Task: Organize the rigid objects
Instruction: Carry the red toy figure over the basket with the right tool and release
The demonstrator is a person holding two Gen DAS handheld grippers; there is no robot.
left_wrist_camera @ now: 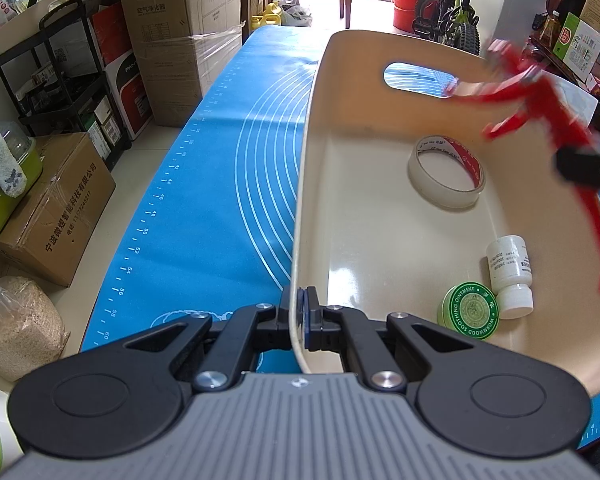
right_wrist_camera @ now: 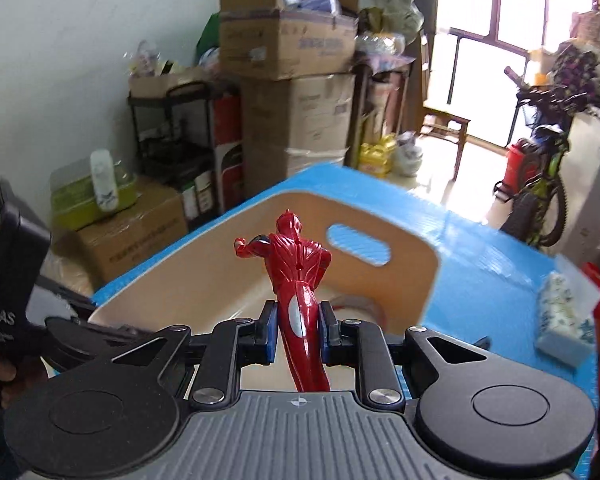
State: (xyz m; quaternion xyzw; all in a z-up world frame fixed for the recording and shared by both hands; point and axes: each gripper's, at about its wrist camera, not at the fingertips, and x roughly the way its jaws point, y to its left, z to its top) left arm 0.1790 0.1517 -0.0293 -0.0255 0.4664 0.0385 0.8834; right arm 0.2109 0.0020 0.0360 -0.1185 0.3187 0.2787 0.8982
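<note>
**Two tongs at the beige bin**

Two pairs of tongs work over a blue mat that covers the surface, its edge printed with ruler numbers up to 60. The beige bin stands on it, handle slot in its far wall. Left tongs are pressed together on the bin's near rim. Right tongs pinch a red toy figure by the legs, held above the bin; from the left wrist it is smeared by motion. Inside lie a tape roll, its red print unreadable, a white bottle with a small blurred label, and a green tin marked "WORMWOOD SOOTHING OINTMENT".
</note>
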